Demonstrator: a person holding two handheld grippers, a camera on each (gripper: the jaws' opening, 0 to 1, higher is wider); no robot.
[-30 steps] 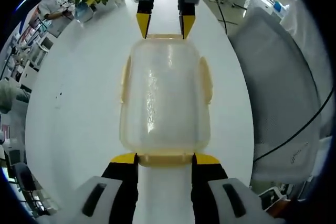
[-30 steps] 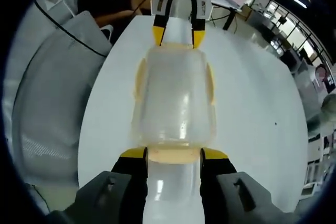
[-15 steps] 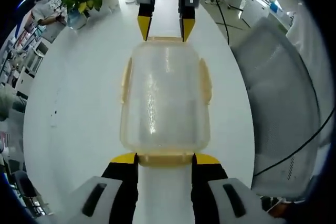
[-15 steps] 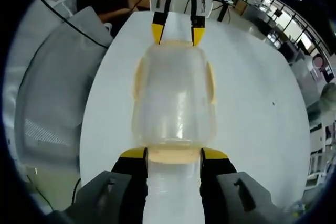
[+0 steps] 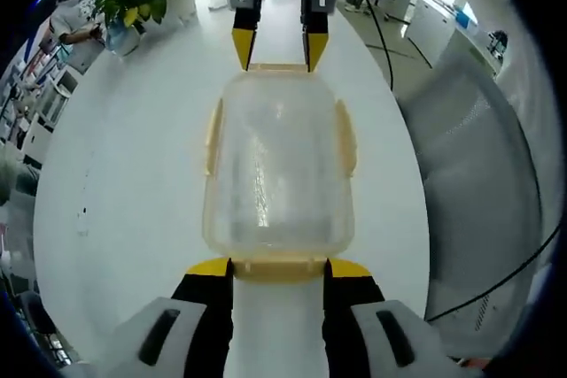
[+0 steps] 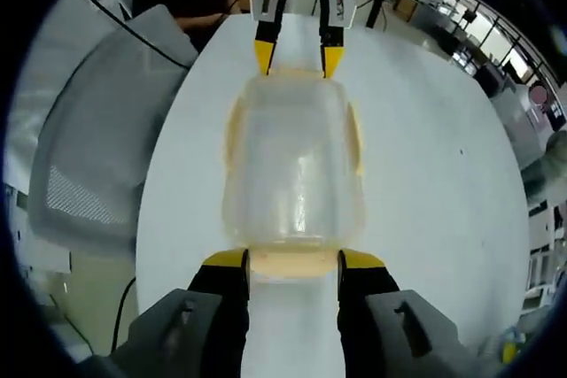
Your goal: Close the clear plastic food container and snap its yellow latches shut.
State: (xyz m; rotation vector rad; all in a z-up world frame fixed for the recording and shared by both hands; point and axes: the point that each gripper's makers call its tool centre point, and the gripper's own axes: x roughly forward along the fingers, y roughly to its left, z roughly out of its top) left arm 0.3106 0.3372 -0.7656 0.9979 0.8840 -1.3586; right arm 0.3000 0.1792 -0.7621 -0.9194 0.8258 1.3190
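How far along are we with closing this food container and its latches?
Done: the lid sits on the clear food container, and the yellow side latches lie flat against its walls. In hand: the left gripper and right gripper each straddle an end latch, jaws open. Left: whether either end latch has snapped shut cannot be told.

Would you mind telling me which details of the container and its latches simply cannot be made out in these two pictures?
- Left gripper view: whether the near end latch is snapped; it lies between the left gripper tips.
- Right gripper view: the same for the near end latch at the right gripper.
- Both views: container contents, blurred by the cloudy lid.
- Side latches: seen edge-on.
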